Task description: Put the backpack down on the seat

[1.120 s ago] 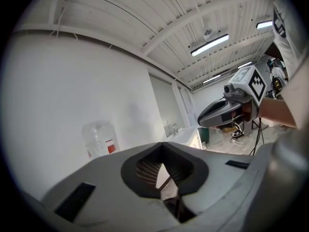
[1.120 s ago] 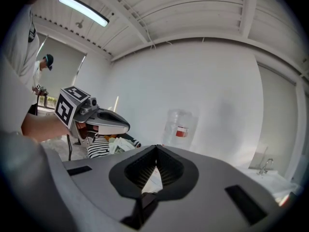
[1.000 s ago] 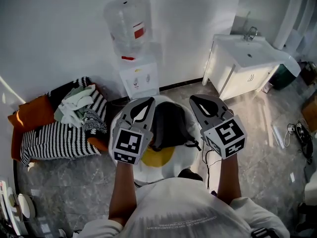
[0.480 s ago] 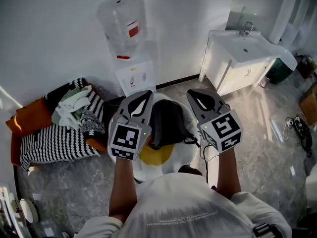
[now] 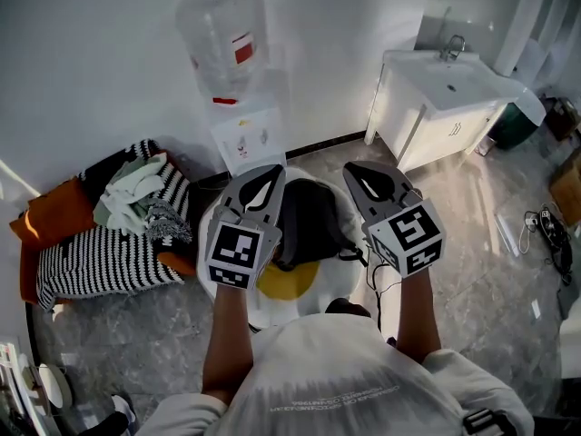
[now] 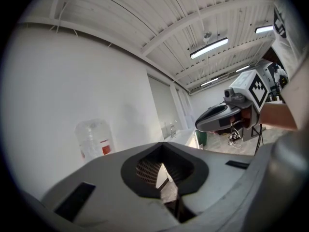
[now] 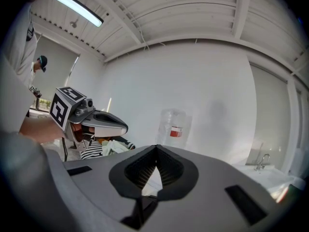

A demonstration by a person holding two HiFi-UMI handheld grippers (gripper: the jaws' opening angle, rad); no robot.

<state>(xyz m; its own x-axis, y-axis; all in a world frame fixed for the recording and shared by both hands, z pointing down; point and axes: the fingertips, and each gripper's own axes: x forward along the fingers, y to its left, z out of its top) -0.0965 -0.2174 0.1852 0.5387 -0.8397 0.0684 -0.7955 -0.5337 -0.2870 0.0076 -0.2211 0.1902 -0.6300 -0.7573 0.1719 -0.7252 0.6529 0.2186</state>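
The black backpack (image 5: 309,221) lies on the round white seat (image 5: 345,284), partly over a yellow cushion (image 5: 286,282). Both grippers hover above it, side by side and pointing toward the wall. In the head view my left gripper (image 5: 270,173) is over the backpack's left edge, and my right gripper (image 5: 356,171) is over its right edge. Each is shut with nothing in it. In the left gripper view the left gripper (image 6: 161,146) has its pads together. The right gripper (image 7: 155,148) is the same in its own view. No strap is held.
A water dispenser (image 5: 247,139) with a clear bottle (image 5: 218,34) stands at the wall behind the seat. A white sink cabinet (image 5: 436,107) is at the right. At the left lie a striped cushion (image 5: 100,257), folded clothes (image 5: 136,193) and an orange pillow (image 5: 50,216). Cables (image 5: 549,248) trail on the floor.
Both grippers hold their places above the backpack. A dark shoe has come into view at the bottom left corner.
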